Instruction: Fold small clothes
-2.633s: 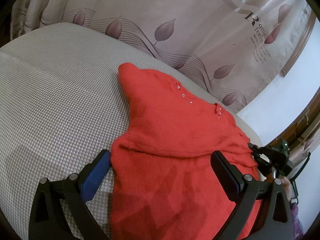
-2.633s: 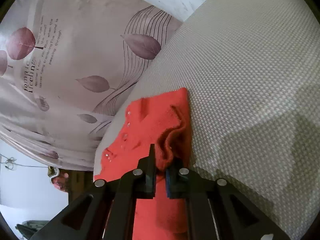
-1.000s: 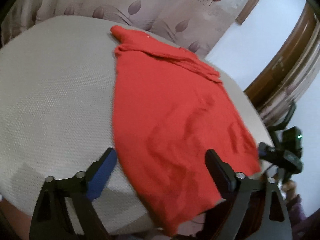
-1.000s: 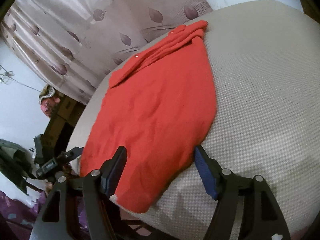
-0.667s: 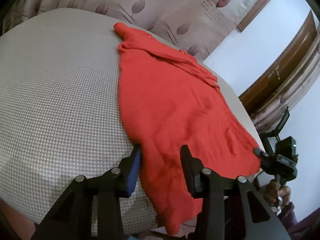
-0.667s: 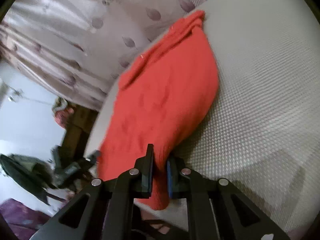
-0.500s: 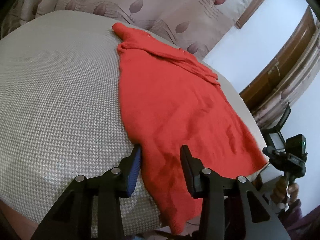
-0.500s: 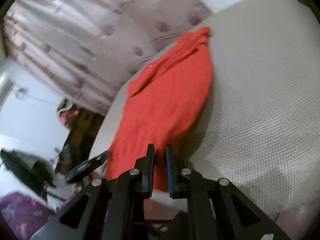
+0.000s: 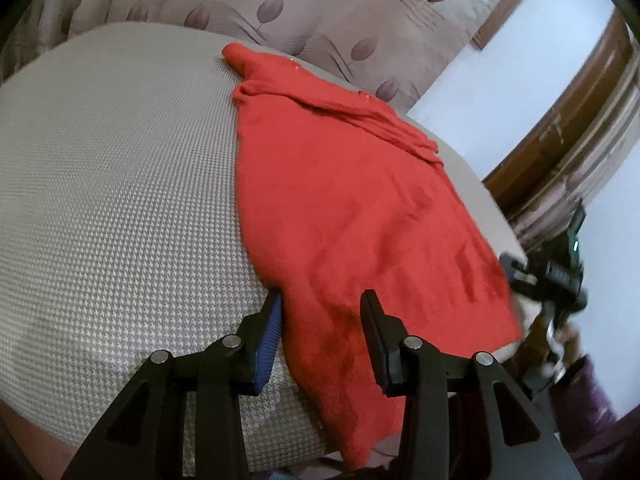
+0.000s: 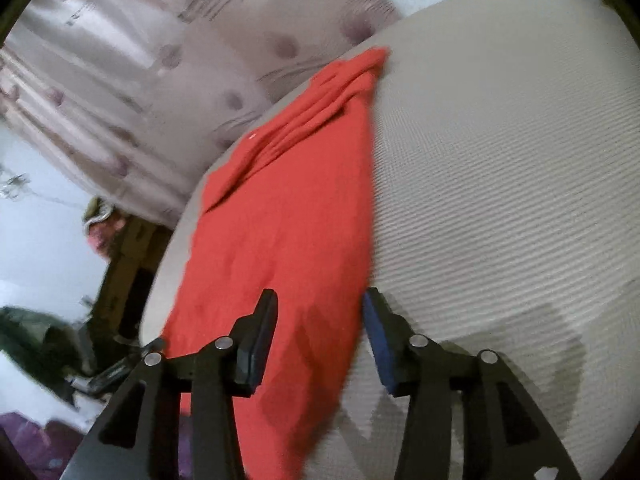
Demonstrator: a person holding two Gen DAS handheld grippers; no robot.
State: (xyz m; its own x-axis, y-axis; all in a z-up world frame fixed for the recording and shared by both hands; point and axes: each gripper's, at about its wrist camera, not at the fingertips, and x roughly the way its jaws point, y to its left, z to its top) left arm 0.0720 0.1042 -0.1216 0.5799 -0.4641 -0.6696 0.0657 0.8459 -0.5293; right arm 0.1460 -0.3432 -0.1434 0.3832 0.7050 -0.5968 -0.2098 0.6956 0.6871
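A red knitted garment [image 9: 340, 200] lies spread flat on a grey houndstooth cushion [image 9: 120, 200], its collar end far away by the curtain. My left gripper [image 9: 322, 296] straddles the near hem at the garment's left edge. Its jaws stand partly apart, the blue pad [image 9: 272, 328] sits beside the cloth's edge, and flat cloth lies between. In the right wrist view the same garment [image 10: 288, 208] runs away from my right gripper [image 10: 319, 296]. Its jaws are opening over the near right edge, with cloth lying between the pads and none pinched.
A pale curtain with leaf print [image 9: 320, 12] hangs behind the cushion. A brown wooden door frame [image 9: 560, 128] stands at the right. The cushion's front edge [image 9: 280, 452] drops off just below the grippers. Blurred clutter [image 10: 48, 344] lies on the floor to the left.
The left jaws narrowed from wide to straddle the hem, then held still. The right jaws shut on the garment's edge, shifted sideways, and now stand apart with the cloth lying flat.
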